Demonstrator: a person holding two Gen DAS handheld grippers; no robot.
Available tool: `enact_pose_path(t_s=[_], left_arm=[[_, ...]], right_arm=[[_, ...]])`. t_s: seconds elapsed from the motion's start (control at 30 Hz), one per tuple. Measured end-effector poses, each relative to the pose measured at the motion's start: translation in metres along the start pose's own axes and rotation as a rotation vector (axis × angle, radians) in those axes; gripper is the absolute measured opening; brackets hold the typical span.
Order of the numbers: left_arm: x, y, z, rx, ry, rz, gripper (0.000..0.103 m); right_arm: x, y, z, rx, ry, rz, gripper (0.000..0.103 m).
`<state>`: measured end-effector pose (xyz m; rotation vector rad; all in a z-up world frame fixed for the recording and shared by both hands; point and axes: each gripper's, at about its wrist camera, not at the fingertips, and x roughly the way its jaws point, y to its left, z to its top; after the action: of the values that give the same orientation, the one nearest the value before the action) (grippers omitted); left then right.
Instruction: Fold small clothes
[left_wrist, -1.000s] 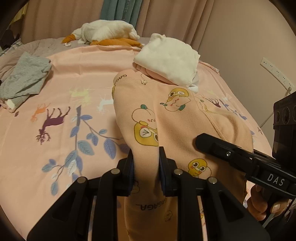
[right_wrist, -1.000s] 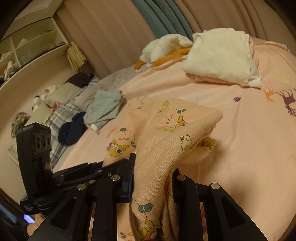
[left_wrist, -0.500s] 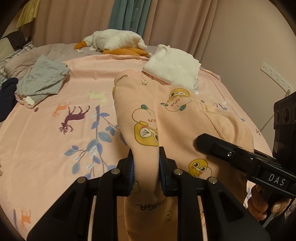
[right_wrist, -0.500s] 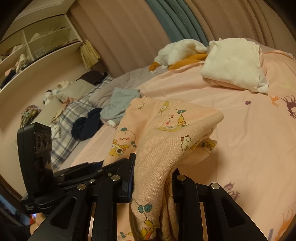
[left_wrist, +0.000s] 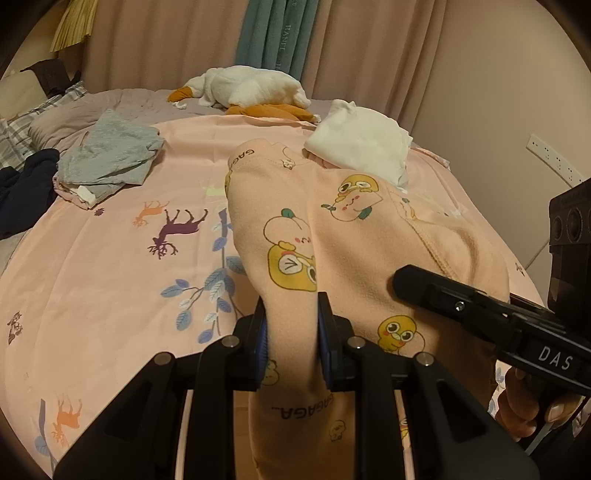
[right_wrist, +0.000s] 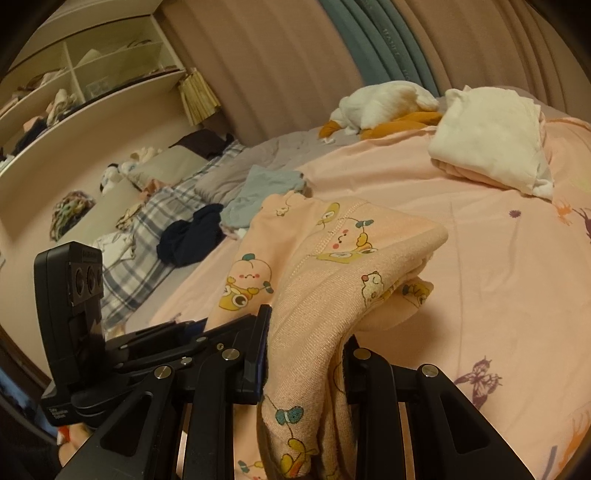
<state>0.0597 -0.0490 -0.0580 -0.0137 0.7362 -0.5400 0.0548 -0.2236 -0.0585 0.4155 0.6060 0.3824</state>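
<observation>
A peach baby garment with cartoon prints (left_wrist: 332, 229) is held up over the pink bedsheet (left_wrist: 110, 277), folded over itself. My left gripper (left_wrist: 290, 332) is shut on its near edge. My right gripper (right_wrist: 303, 354) is shut on the same garment (right_wrist: 332, 266), on a thick bunched fold at its right side. The right gripper also shows in the left wrist view (left_wrist: 480, 314), beside the cloth. The left gripper shows at the left of the right wrist view (right_wrist: 166, 339). The garment's far end droops toward the sheet.
A folded white and pink stack (left_wrist: 362, 147) lies at the far right of the bed. A grey garment (left_wrist: 107, 162) and a dark one (left_wrist: 22, 184) lie at the left. A white plush goose (left_wrist: 243, 86) lies by the curtains. Shelves (right_wrist: 74, 81) stand at the left.
Both grippers have lifted and pulled back with the garment. More of the bed's left side and the curtains has come into view. The grips have not changed.
</observation>
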Motion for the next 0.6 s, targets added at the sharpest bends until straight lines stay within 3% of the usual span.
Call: enact_pose_path(t_s=[0.6], left_arm=[[-0.010,0.020,-0.003,-0.036,-0.023,0.029,0.022]], right_arm=[[0.017,0.019,0.006,-0.044,0.035,0.019,0.027]])
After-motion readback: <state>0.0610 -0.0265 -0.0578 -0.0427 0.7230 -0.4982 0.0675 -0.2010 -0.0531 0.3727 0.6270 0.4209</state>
